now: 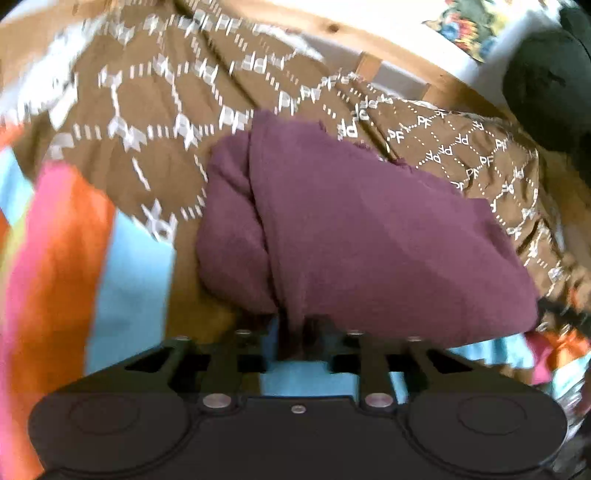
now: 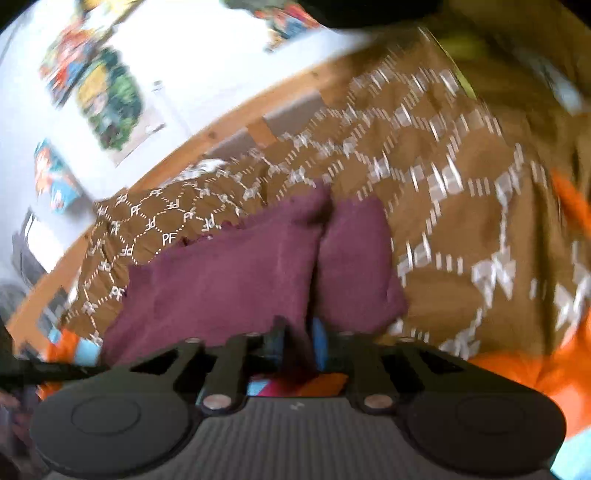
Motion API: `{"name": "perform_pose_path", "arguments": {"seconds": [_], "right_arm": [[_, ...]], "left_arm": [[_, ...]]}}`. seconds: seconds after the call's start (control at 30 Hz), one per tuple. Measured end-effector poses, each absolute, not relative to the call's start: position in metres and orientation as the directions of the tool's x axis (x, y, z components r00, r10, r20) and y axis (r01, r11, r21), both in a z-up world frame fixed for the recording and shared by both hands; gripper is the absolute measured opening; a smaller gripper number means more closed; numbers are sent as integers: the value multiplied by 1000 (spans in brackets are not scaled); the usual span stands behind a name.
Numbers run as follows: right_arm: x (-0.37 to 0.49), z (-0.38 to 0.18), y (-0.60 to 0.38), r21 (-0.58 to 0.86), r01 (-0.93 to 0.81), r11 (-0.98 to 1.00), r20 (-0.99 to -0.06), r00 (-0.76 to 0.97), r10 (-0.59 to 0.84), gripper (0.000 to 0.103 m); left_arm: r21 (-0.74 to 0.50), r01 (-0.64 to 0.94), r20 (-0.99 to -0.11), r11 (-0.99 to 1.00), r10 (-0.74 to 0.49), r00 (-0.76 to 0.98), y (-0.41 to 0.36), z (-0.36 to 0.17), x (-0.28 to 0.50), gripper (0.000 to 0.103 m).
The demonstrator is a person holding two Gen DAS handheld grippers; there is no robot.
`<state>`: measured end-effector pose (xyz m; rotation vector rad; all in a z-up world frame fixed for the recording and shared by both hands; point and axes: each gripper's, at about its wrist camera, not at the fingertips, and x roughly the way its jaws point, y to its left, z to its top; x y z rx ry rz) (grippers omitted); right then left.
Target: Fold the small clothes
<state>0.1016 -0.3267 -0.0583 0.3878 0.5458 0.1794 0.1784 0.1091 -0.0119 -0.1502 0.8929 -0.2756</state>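
Though blurred, both grippers' fingers on maroon cloth.

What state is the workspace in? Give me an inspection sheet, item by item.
Surface: brown cover printed with white letters, spread over a striped pink, orange and blue fabric.
Job's things: one maroon cloth, bunched with a fold down its length.
Clutter: dark rounded object, unclear what.
Grippers: left tongs and right tongs each have the maroon cloth between their fingers; grip cannot be told.
Cables: a dark strand at the edge of the right wrist view, too blurred to identify.
Surroundings: wooden frame, white wall with colourful pictures.
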Motion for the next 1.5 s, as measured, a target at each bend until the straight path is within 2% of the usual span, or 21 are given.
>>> {"name": "perform_pose_path", "arguments": {"seconds": [0.03, 0.07, 0.1, 0.33, 0.37, 0.4, 0.43, 0.47, 0.63, 0.73, 0.77, 0.8, 0.87, 0.93, 1.13, 1.2, 1.27, 1.33, 1.37, 1.4, 1.5], "right_arm": [[104, -54, -327, 381, -76, 922, -458, 850, 259, 45], [109, -50, -328, 360, -78, 930, -456, 855, 248, 58], [117, -48, -330, 332, -71, 940, -461, 858, 228, 61], [191, -68, -349, 273, -48, 961, -516, 836, 188, 61], [201, -73, -351, 293, -32, 956, -531, 826, 190, 55], [208, -76, -353, 319, -26, 947, -535, 820, 203, 35], [212, -79, -355, 344, -15, 939, -535, 818, 209, 23], [215, -80, -359, 364, -5, 931, -532, 820, 212, 16], [208, -66, -368, 361, -12, 932, -473, 859, 194, 11], [217, -73, -370, 342, -23, 939, -516, 831, 208, 11], [218, -75, -370, 343, -20, 939, -530, 821, 212, 16], [216, -77, -371, 363, -4, 932, -537, 817, 212, 30], [202, -75, -378, 424, 3, 906, -513, 825, 237, 47], [184, -70, -379, 412, 3, 911, -507, 832, 226, 47], [133, -79, -384, 460, 69, 885, -553, 802, 225, 45], [131, -89, -390, 544, 103, 832, -543, 800, 255, 29], [136, -100, -396, 643, 150, 751, -532, 793, 297, 24], [138, -107, -401, 728, 177, 662, -501, 797, 337, 19], [137, -108, -403, 772, 174, 611, -465, 810, 357, 10], [134, -109, -407, 819, 155, 552, -411, 830, 378, 7], [112, -119, -425, 977, 13, 214, -98, 914, 393, 6]], "left_arm": [[-214, 181, -739, 960, -280, 613, 111, -9, 179, 55], [-183, 183, -727, 966, -258, 636, 113, -5, 179, 58], [-163, 180, -718, 970, -241, 653, 117, -3, 181, 60], [-79, 111, -711, 991, -133, 690, 135, -14, 228, 59], [-92, 110, -721, 990, -143, 678, 135, -17, 235, 55], [-121, 118, -730, 986, -169, 662, 136, -20, 241, 30], [-155, 125, -734, 980, -199, 650, 136, -22, 242, 3], [-188, 112, -731, 976, -215, 648, 137, -22, 242, 1], [-210, 34, -670, 977, -170, 722, 147, -4, 210, 1], [-161, 27, -709, 987, -135, 692, 148, -13, 213, 1], [-165, 27, -718, 986, -139, 682, 147, -16, 214, 2], [-180, 24, -720, 983, -148, 678, 147, -17, 217, 3], [-203, 9, -708, 979, -153, 689, 147, -14, 216, 13], [-202, 14, -705, 979, -155, 692, 147, -13, 215, 25], [-169, 32, -715, 985, -145, 684, 147, -17, 209, 33], [-159, 30, -716, 987, -136, 685, 145, -18, 207, 34], [-153, 30, -715, 988, -131, 687, 143, -18, 205, 34], [-154, 31, -712, 988, -133, 689, 142, -17, 203, 34], [-157, 33, -710, 987, -136, 690, 141, -17, 203, 34], [-160, 32, -709, 987, -138, 691, 142, -17, 202, 34], [-162, 34, -708, 986, -140, 692, 142, -19, 199, 34]]}}
